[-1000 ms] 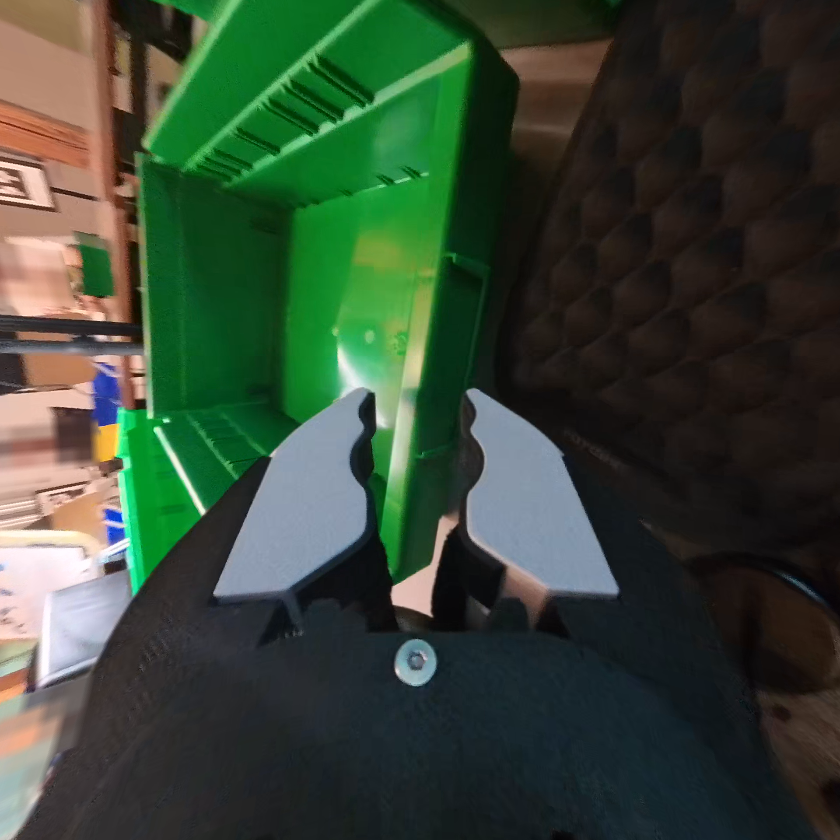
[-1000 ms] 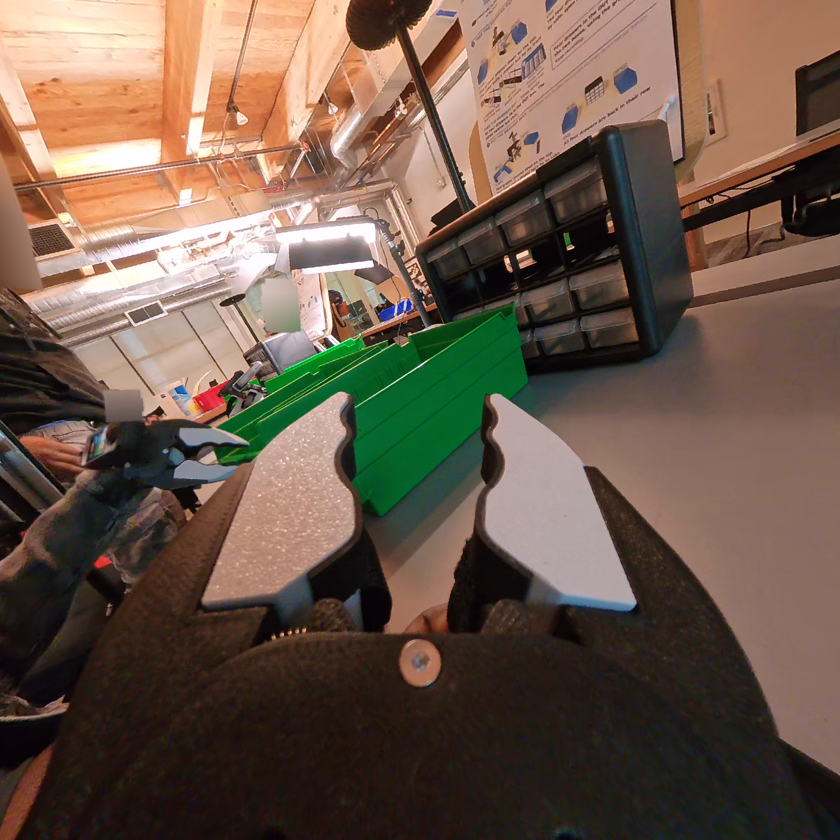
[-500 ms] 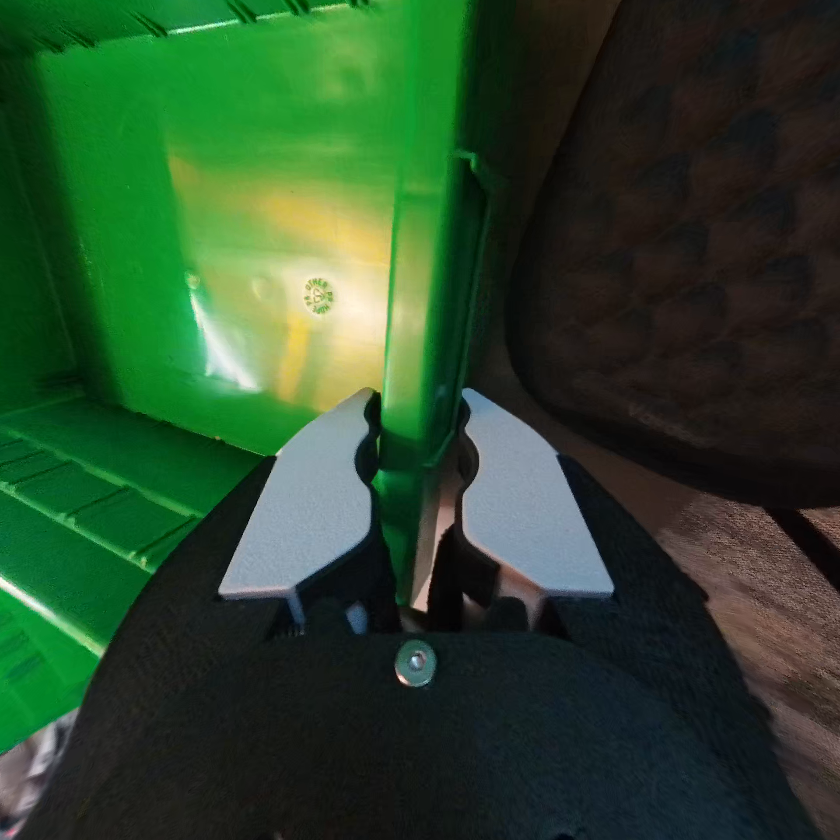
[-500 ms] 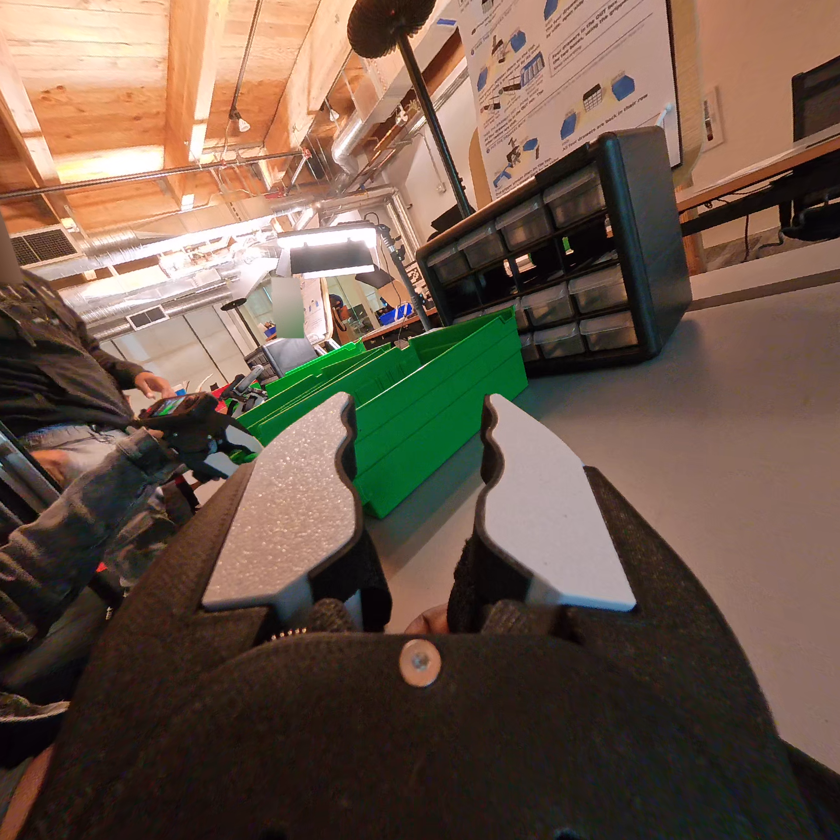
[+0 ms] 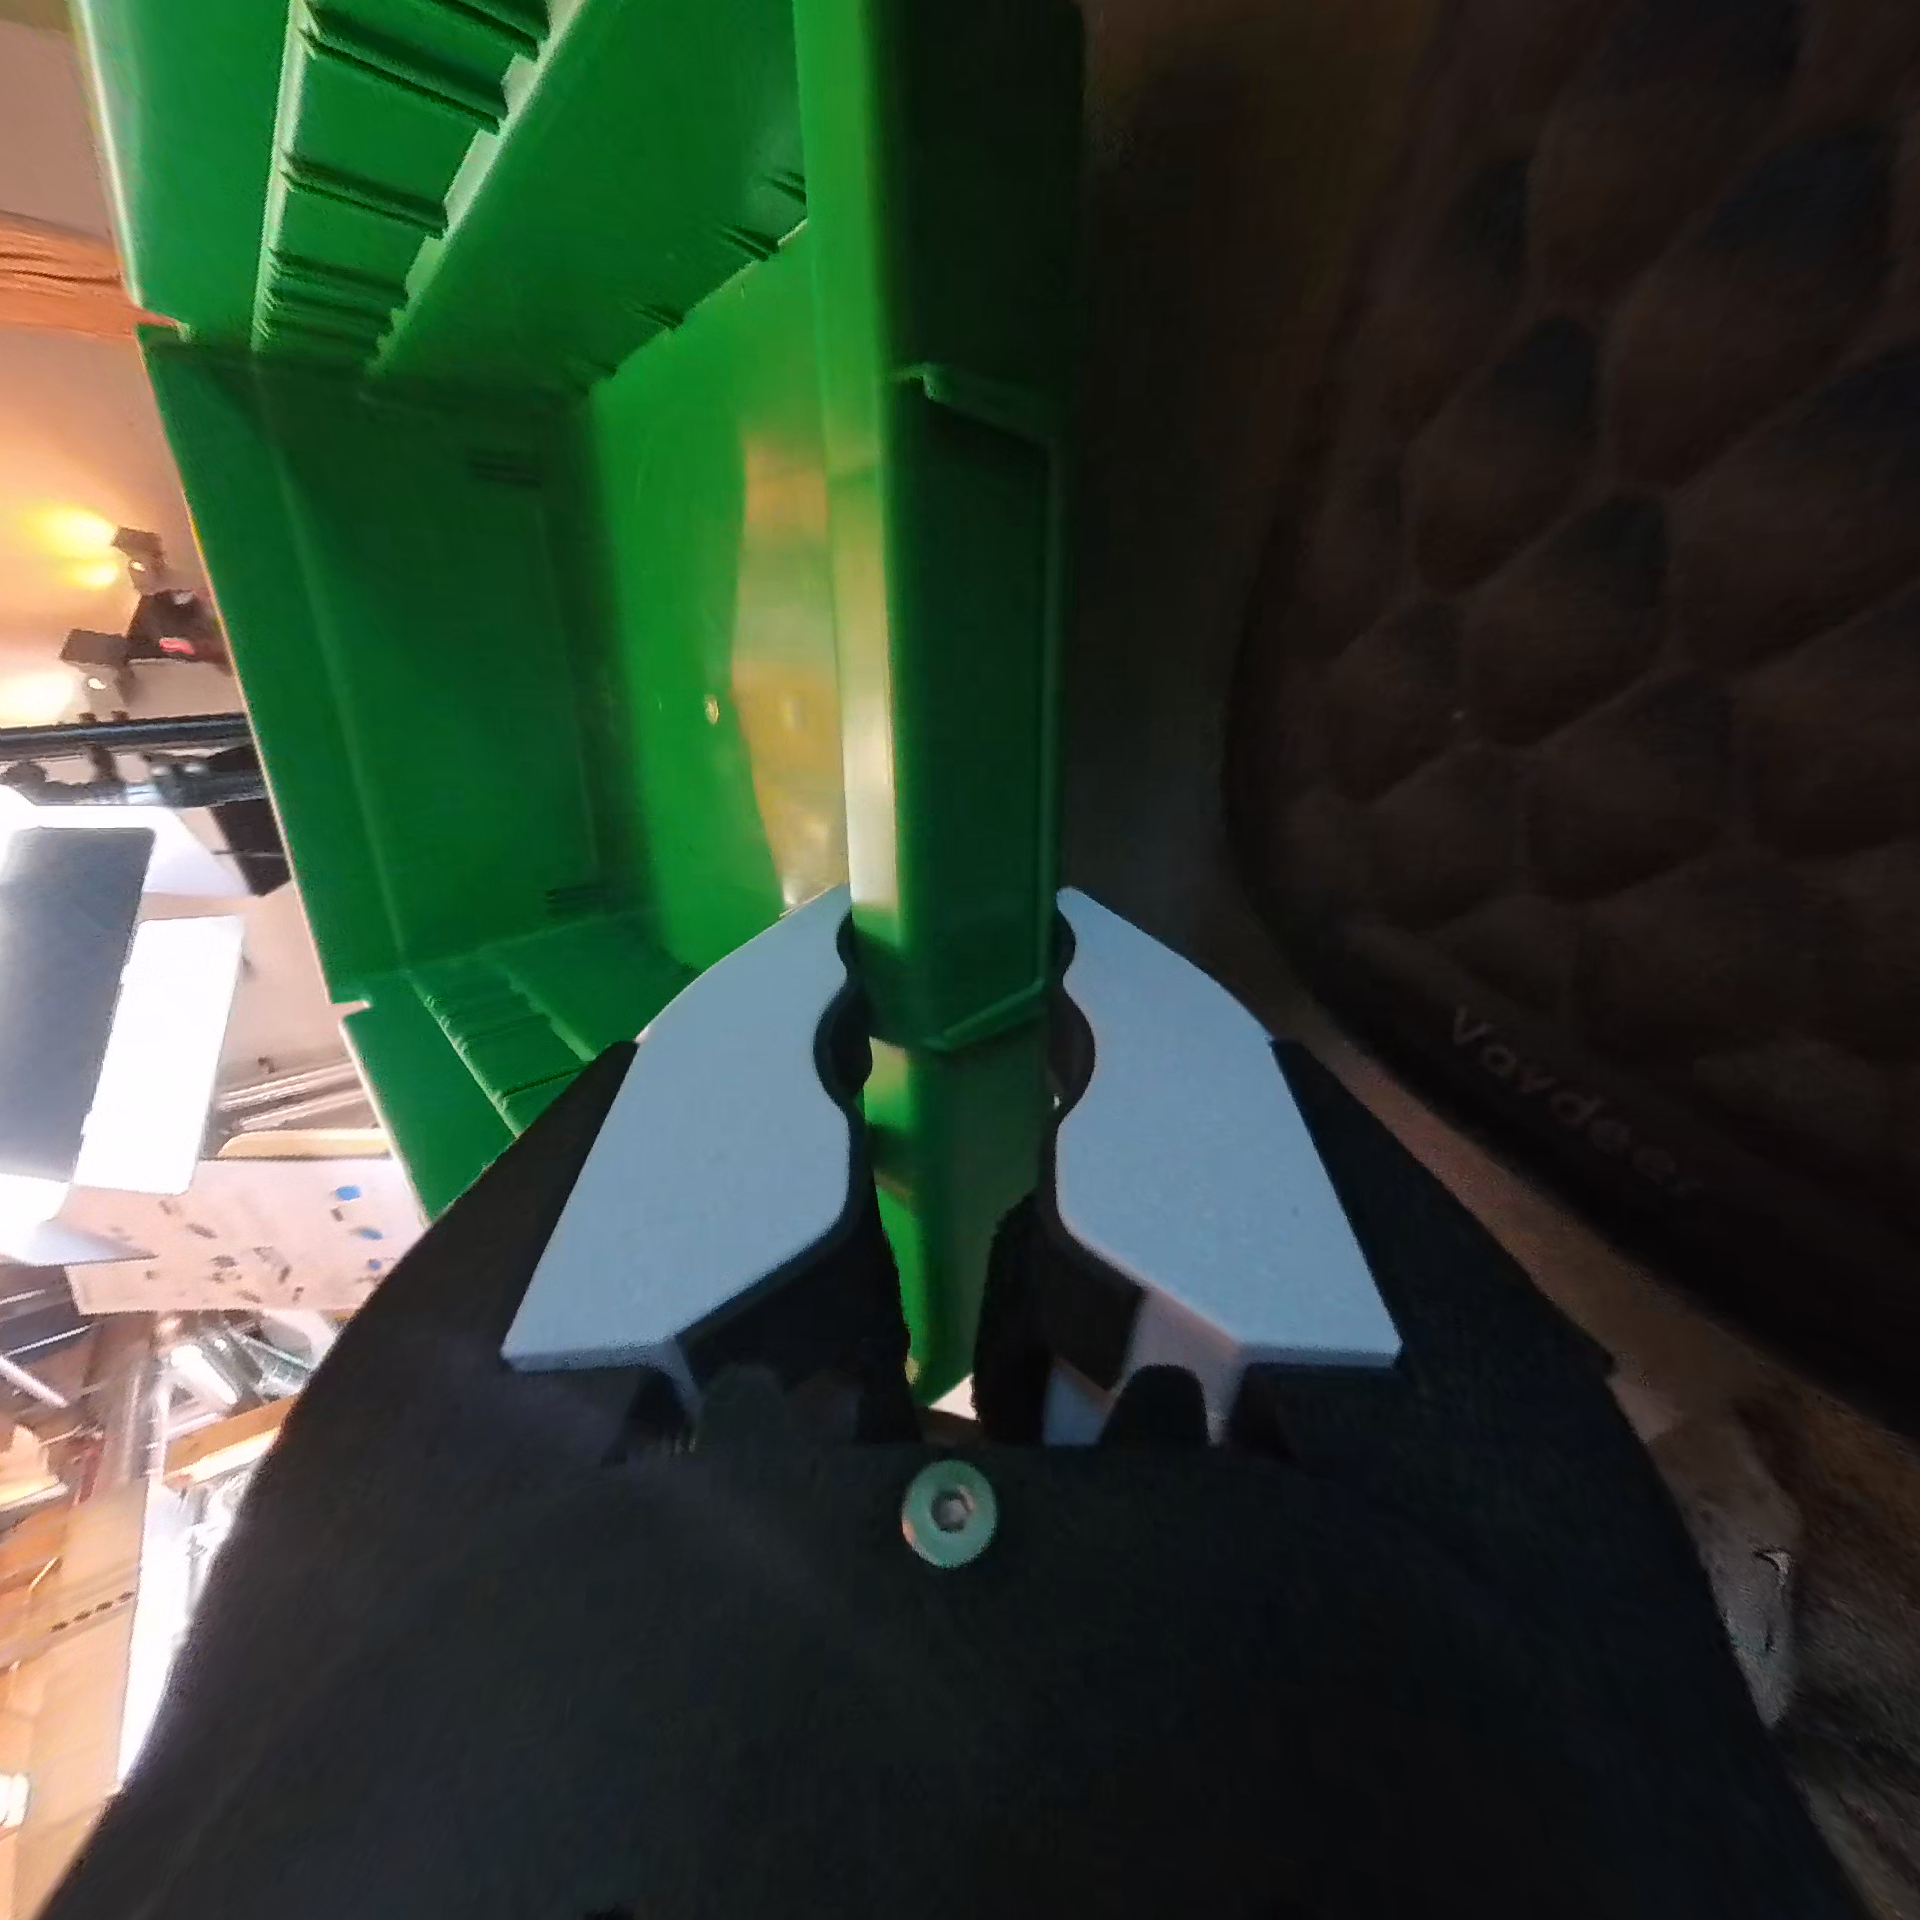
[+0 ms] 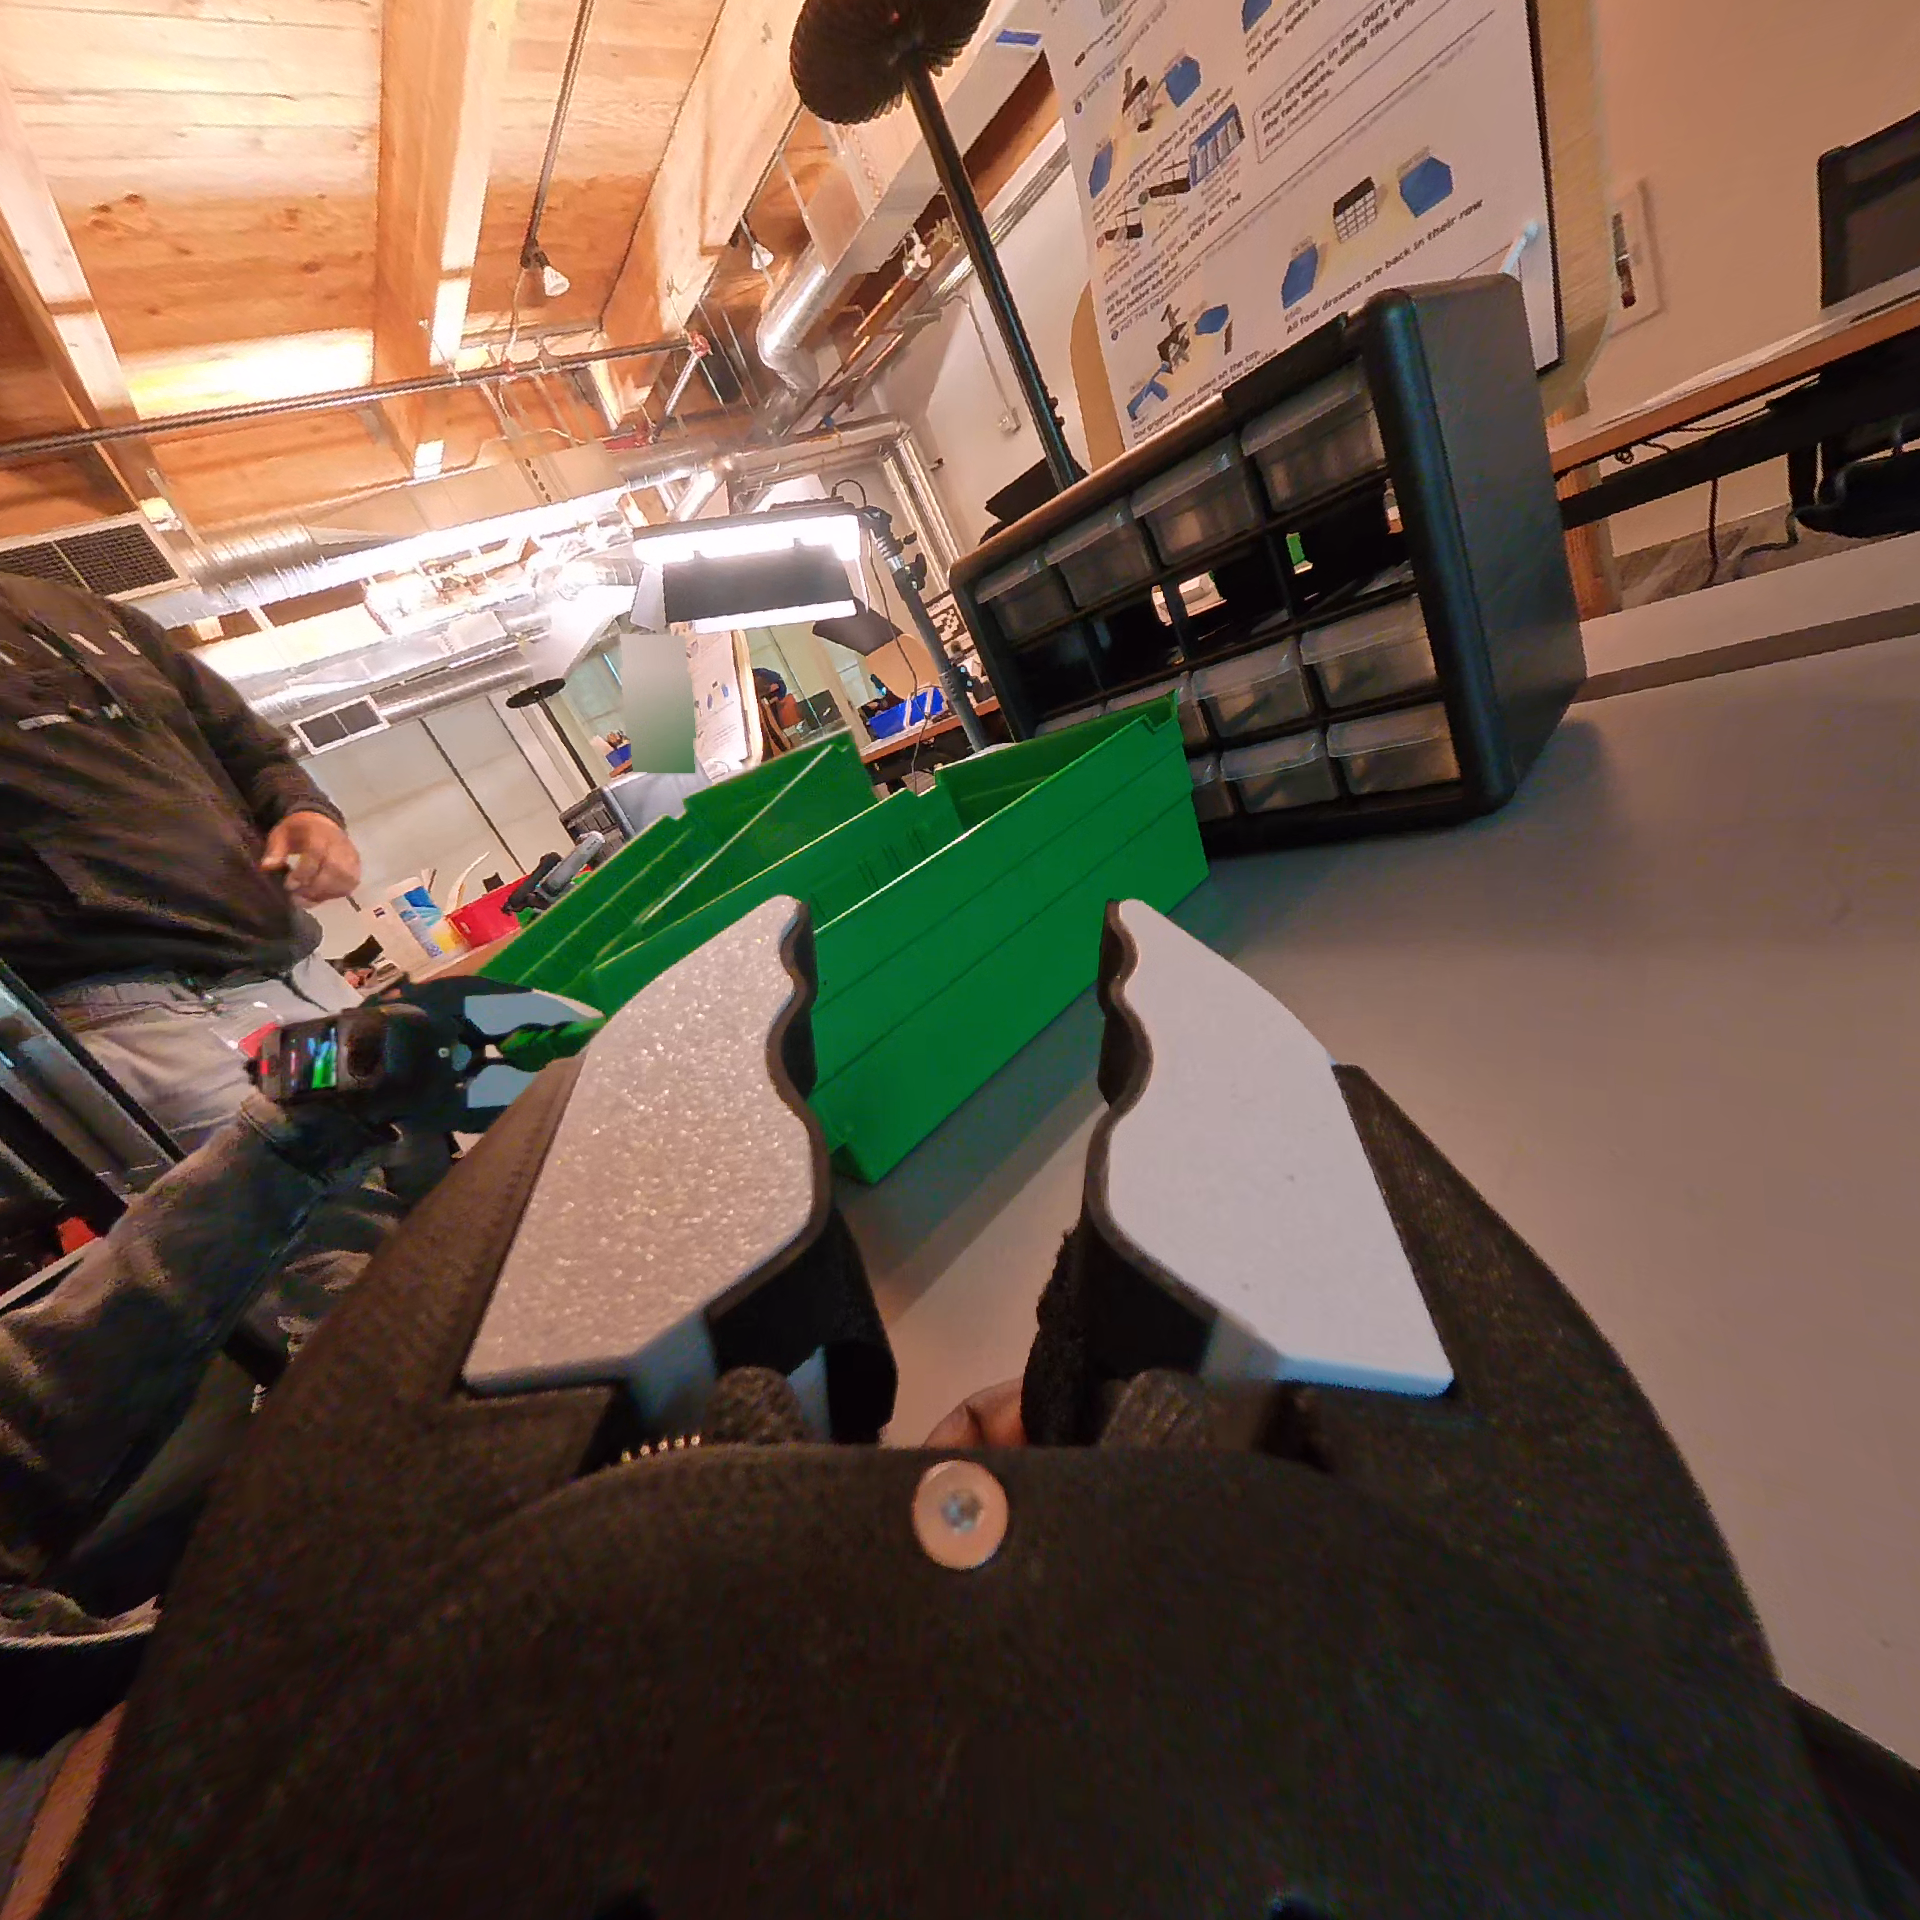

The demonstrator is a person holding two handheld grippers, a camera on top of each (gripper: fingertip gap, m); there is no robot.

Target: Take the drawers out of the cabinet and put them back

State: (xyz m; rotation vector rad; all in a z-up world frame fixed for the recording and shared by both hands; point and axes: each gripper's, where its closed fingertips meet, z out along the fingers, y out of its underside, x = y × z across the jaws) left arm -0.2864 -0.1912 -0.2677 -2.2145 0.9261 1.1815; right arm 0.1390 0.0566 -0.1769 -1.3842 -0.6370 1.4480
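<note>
Left gripper (image 5: pixel 954 971) pinches the end wall of a green bin (image 5: pixel 945 644).
Right gripper (image 6: pixel 951 997) hovers spread and empty over the grey table (image 6: pixel 1558 1039); beyond the bin stands the black cabinet (image 6: pixel 1455 561), some clear drawers (image 6: pixel 1361 655) seated, other slots vacant.

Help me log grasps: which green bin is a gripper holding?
The farther green bin, at the table's left end: the left gripper clamps its wall. The nearer green bin goes ungripped.

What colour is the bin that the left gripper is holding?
Bright green; the bin shows best in the left wrist view, its wall pinched in the left gripper.
</note>
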